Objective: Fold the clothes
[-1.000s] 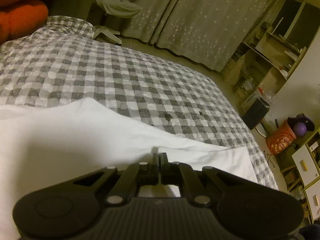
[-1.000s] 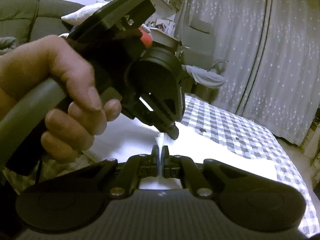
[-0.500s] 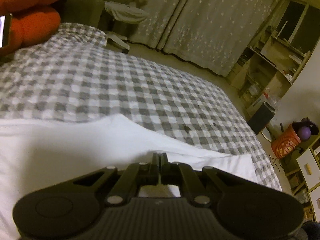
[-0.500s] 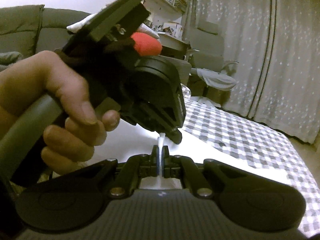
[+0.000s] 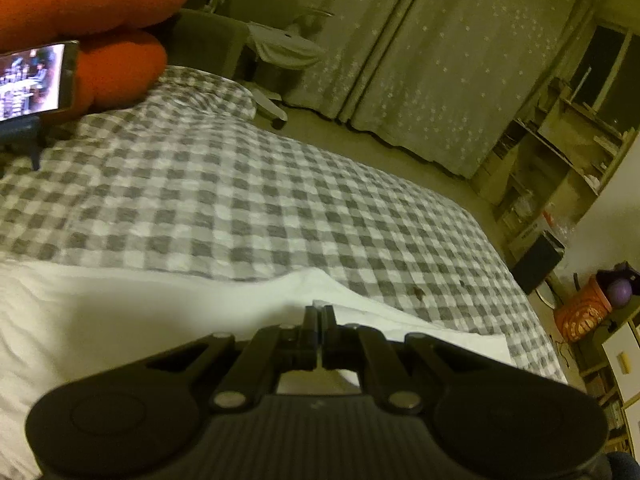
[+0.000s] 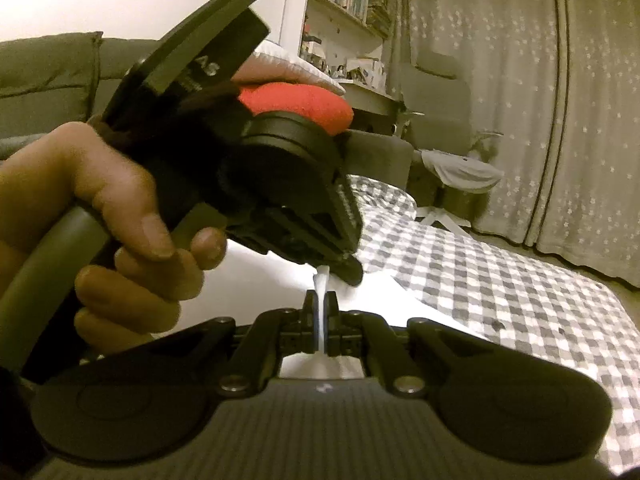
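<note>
Both tools grip the same white cotton garment [image 5: 132,320], which lies across the near edge of the bed with its grey-and-white checked cover [image 5: 248,208]. The left gripper [image 5: 319,314] has its fingers closed on a raised fold of the cloth, and the right gripper [image 6: 320,302] pinches a thin strip of it, just beside the left one; the person's left hand [image 6: 120,220] shows on that handle. The step in hand looks like a fold being carried (how many folds are already in, I cannot tell). The next move calls for both grips to travel together, keeping the edge taut, then lay it flat before letting go. Toward the bed's far left corner sit an orange plush cushion [image 5: 100,20] and a lit phone [image 5: 32,80]; star-print curtains [image 5: 440,72] and wooden shelves [image 5: 560,152] lie beyond.
</note>
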Demonstrator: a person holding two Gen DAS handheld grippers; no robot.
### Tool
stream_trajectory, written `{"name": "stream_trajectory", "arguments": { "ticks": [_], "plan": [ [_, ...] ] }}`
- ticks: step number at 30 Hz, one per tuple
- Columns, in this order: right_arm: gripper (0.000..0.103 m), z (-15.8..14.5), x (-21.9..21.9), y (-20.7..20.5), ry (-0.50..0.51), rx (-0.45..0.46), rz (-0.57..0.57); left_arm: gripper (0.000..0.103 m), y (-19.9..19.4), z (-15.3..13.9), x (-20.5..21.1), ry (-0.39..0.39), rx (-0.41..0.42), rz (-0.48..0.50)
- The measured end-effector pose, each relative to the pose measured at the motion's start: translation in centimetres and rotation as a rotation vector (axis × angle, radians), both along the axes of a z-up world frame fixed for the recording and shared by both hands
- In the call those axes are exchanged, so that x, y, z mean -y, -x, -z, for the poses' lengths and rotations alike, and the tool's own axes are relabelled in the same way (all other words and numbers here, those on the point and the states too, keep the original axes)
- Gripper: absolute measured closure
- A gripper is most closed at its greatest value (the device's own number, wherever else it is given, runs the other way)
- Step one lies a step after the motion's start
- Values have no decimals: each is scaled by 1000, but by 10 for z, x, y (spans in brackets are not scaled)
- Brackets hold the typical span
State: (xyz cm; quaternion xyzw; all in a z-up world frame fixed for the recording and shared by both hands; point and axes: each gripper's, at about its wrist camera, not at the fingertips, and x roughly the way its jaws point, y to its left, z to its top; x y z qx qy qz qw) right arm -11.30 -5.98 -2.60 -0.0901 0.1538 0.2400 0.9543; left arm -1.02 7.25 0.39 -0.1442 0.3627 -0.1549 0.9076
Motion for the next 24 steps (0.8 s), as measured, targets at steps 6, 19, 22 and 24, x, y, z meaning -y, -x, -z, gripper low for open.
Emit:
{"name": "stream_trajectory", "arguments": {
  "ticks": [6, 19, 22, 24],
  "plan": [
    [102, -9, -11, -5, -54, -20, -27, 102, -1, -9, -23, -36, 13, -22],
    [102, -10, -60, -12, -103, -60, -103, 102, -1, -3, -79, -119, 19, -58],
    [102, -10, -68, -13, -106, -60, -112, 102, -2, 2, -95, -136, 22, -82],
    [102, -8, -72, -15, -107, -64, -112, 102, -2, 5, -104, -116, 25, -90]
  ]
}}
